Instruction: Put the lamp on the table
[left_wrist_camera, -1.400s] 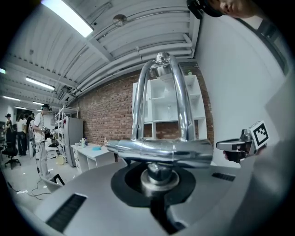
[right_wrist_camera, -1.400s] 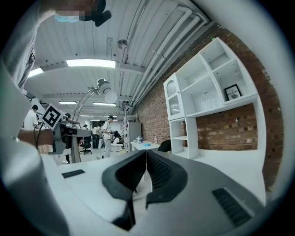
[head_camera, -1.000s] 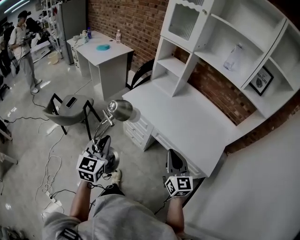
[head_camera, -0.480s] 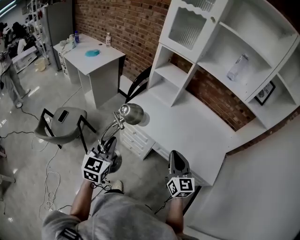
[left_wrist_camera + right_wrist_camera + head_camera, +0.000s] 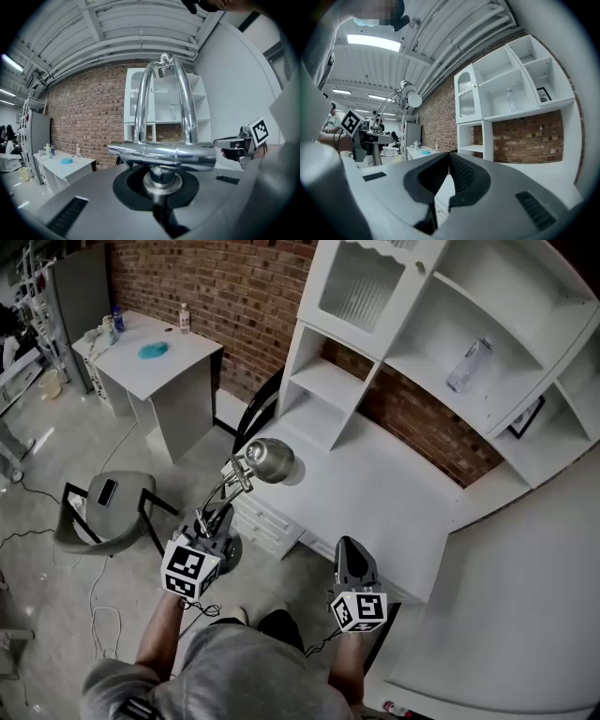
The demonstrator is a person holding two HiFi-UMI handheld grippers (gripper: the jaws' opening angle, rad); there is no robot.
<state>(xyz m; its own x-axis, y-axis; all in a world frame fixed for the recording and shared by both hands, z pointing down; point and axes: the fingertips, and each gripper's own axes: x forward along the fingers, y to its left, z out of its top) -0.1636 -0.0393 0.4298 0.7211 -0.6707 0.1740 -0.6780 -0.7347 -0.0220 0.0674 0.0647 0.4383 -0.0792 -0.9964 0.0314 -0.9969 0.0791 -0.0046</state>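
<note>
A chrome desk lamp, with its round head (image 5: 272, 460) on twin bent arms, hangs upright over the floor at the white desk's (image 5: 384, 498) left front corner. My left gripper (image 5: 212, 529) is shut on the lamp low on its stem, just above the round base (image 5: 225, 551). In the left gripper view the lamp's cross bar (image 5: 161, 154) and twin arms (image 5: 161, 103) fill the middle. My right gripper (image 5: 349, 561) is shut and holds nothing, just off the desk's front edge. In the right gripper view the lamp's head (image 5: 411, 97) shows at the left.
A white hutch (image 5: 328, 381) with open shelves stands on the desk's back, holding a clear bottle (image 5: 466, 364) and a framed picture (image 5: 527, 414). A black chair (image 5: 255, 413) is by the desk's left end. A grey chair (image 5: 105, 510), a small white table (image 5: 159, 357) and floor cables (image 5: 103, 615) lie left.
The lamp and my left gripper have come nearer the desk; the lamp's head now overlaps its left corner. The right gripper has stayed shut in front of the desk.
</note>
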